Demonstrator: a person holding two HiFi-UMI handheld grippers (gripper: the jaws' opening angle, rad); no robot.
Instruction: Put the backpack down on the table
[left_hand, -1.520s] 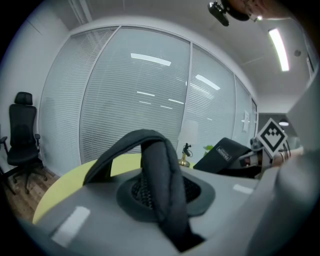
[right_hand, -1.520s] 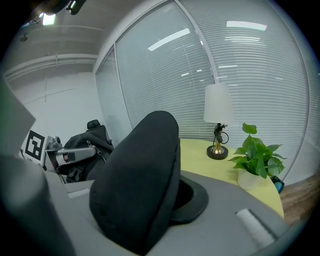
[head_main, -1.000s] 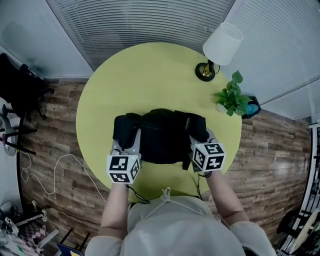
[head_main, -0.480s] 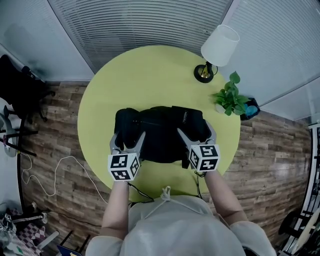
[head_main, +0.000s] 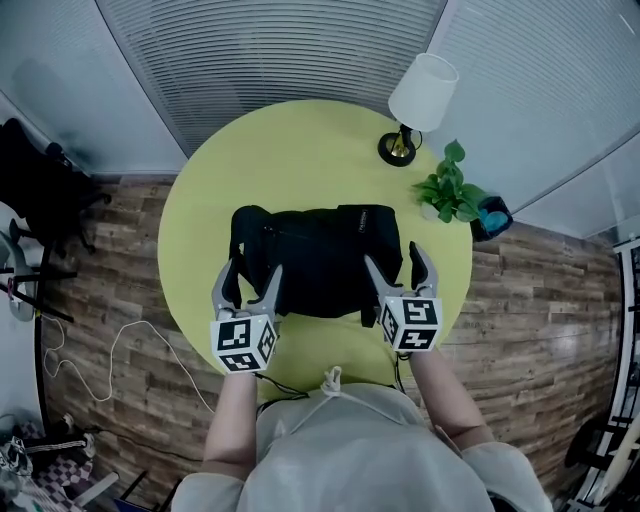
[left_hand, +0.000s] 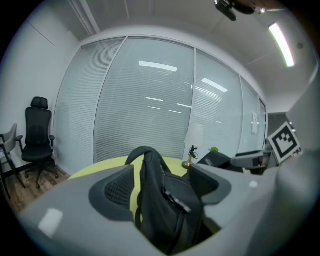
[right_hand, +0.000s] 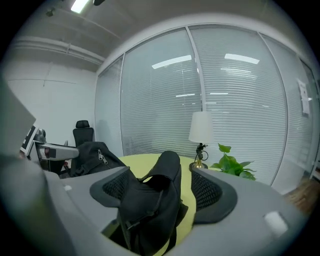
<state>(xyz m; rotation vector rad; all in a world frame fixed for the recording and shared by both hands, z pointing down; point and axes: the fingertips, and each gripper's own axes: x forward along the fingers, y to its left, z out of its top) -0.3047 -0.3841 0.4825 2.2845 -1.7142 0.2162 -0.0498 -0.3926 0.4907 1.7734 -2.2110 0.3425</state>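
Observation:
The black backpack lies flat across the near half of the round yellow-green table. My left gripper hovers at its left end, jaws spread wide. In the left gripper view the backpack's strap end stands between the pads with table showing in the gap. My right gripper is at the bag's right end, open, its jaws closing a little. In the right gripper view a shoulder strap sits loose between the pads, unpressed.
A white-shaded lamp and a small potted plant stand at the table's far right rim. A black office chair is on the wooden floor at the left, and a white cable trails there.
Both grippers were shut on the backpack's ends; they opened, let it go, and drew back toward the person and upward. The backpack stays lying on the table.

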